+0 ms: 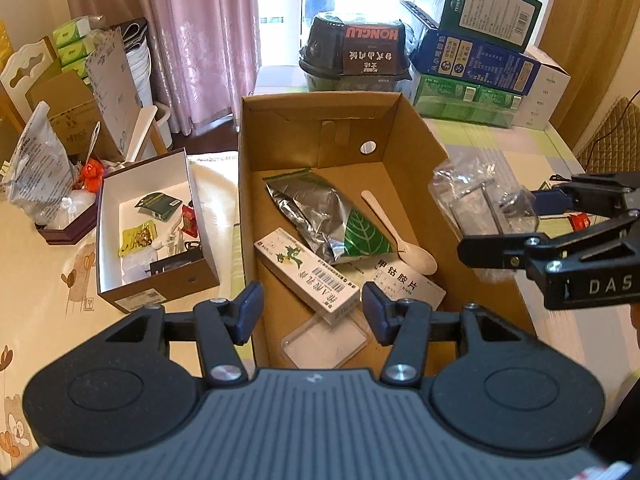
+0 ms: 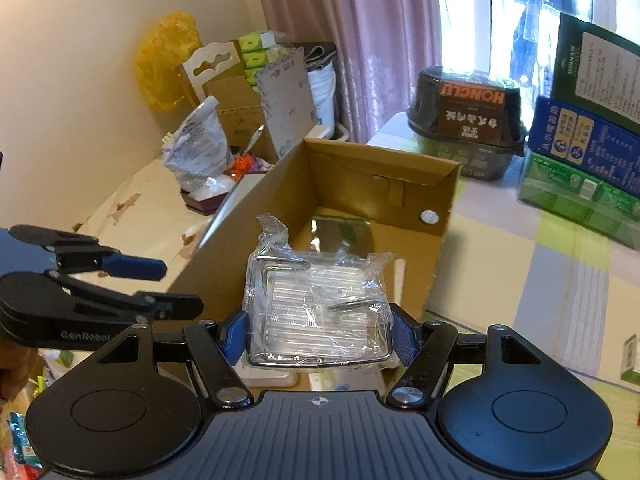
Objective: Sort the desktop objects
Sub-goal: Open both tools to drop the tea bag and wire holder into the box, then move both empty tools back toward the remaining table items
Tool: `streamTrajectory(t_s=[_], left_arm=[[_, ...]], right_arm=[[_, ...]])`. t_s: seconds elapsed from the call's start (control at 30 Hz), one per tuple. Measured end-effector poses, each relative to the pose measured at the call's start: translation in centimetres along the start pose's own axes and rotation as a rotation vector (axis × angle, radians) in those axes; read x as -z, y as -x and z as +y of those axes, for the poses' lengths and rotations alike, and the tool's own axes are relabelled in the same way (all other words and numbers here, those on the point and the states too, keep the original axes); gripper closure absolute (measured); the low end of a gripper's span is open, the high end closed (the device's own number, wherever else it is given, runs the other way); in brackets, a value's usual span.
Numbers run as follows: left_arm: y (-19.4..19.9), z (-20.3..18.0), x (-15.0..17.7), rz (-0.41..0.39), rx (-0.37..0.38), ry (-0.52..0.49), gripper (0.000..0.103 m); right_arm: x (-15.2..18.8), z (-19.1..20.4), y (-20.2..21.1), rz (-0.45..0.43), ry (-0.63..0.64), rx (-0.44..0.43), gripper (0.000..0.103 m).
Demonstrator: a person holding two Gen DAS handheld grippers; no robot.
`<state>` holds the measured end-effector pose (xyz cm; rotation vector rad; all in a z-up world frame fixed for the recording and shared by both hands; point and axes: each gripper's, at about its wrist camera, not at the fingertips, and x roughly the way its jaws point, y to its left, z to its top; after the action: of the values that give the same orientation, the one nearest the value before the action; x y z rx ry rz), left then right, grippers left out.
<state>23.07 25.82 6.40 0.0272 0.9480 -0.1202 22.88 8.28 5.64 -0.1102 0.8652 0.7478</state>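
Clear-wrapped metal rack (image 2: 318,312): clamped between the right gripper (image 2: 318,334) jaws above the cardboard box (image 2: 380,184); likely light, rigid, film slippery, best gripped on frame edges; left gripper (image 1: 310,312) jaws apart, empty.

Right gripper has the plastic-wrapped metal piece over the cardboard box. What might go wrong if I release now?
1. The right gripper pinches the wrapped metal piece mostly through loose, slick film, so it may slip or tilt early.
2. It hangs near the cardboard box right wall, so it might catch the rim and fall outside.
3. Dropped, it may land on the wooden spoon or foil pouch.
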Motion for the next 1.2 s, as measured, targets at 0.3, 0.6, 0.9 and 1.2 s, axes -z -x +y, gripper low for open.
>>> streamTrajectory(t_s=[0.3, 0.6, 0.9, 1.2], left_arm=[[0.7, -0.5, 0.9, 0.004, -0.007, -0.009, 0.053], [2.8, -2.9, 1.9, -0.018, 0.017, -0.027, 0.048], [5.3, -7.4, 3.7, -0.041, 0.046, -0.061, 0.039], [7.0, -13.6, 6.6, -0.055, 0.089, -0.116, 0.019]], right_arm=[[-0.1, -1.3, 1.0, -0.048, -0.054, -0.039, 0.021], [3.2, -3.8, 4.3, -0.053, -0.119, -0.006, 0.017], [8.7, -6.8, 9.4, -0.057, -0.187, 0.054, 0.008], [14.6, -10.7, 14.7, -0.061, -0.279, 0.1, 0.002]])
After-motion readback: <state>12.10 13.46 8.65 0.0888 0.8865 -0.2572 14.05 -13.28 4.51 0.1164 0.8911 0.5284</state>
